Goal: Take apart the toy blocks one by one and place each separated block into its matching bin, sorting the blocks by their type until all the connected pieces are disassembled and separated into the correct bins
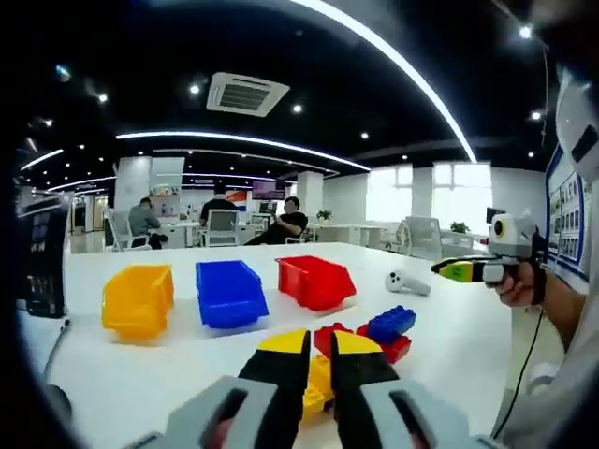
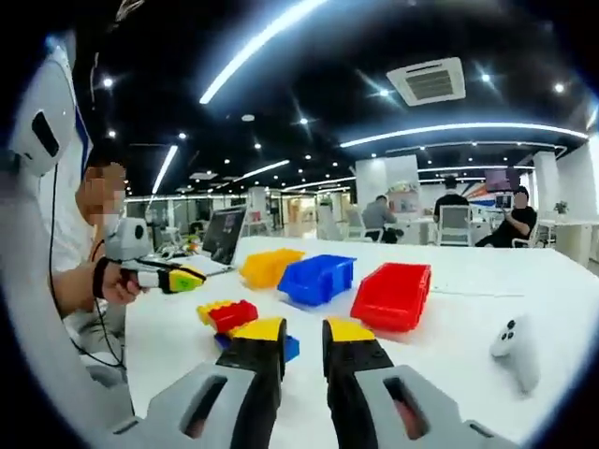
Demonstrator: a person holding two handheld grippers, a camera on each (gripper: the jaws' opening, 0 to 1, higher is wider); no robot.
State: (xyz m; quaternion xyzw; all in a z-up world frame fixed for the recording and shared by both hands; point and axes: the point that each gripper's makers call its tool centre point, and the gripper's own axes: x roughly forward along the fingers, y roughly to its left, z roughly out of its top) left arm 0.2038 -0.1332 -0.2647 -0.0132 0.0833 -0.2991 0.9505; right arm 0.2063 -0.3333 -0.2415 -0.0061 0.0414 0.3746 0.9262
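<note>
A cluster of joined toy blocks (image 1: pixel 367 335) lies on the white table (image 1: pixel 122 393), with a blue block (image 1: pixel 391 323) on top of red and yellow ones. My left gripper (image 1: pixel 319 360) hovers just in front of it, jaws a narrow gap apart with nothing between them. In the right gripper view the same cluster (image 2: pixel 231 314) sits ahead and left of my right gripper (image 2: pixel 304 351), whose jaws are slightly apart and empty. Yellow (image 1: pixel 138 299), blue (image 1: pixel 229 293) and red (image 1: pixel 315 281) bins stand in a row behind the blocks. A hand holds the right gripper (image 1: pixel 473 270) in the air at the right.
A white controller (image 1: pixel 407 282) lies on the table right of the red bin (image 2: pixel 393 295); it also lies at the right in the right gripper view (image 2: pixel 518 348). A laptop (image 2: pixel 225 234) stands at the table's far side. People sit at desks in the background.
</note>
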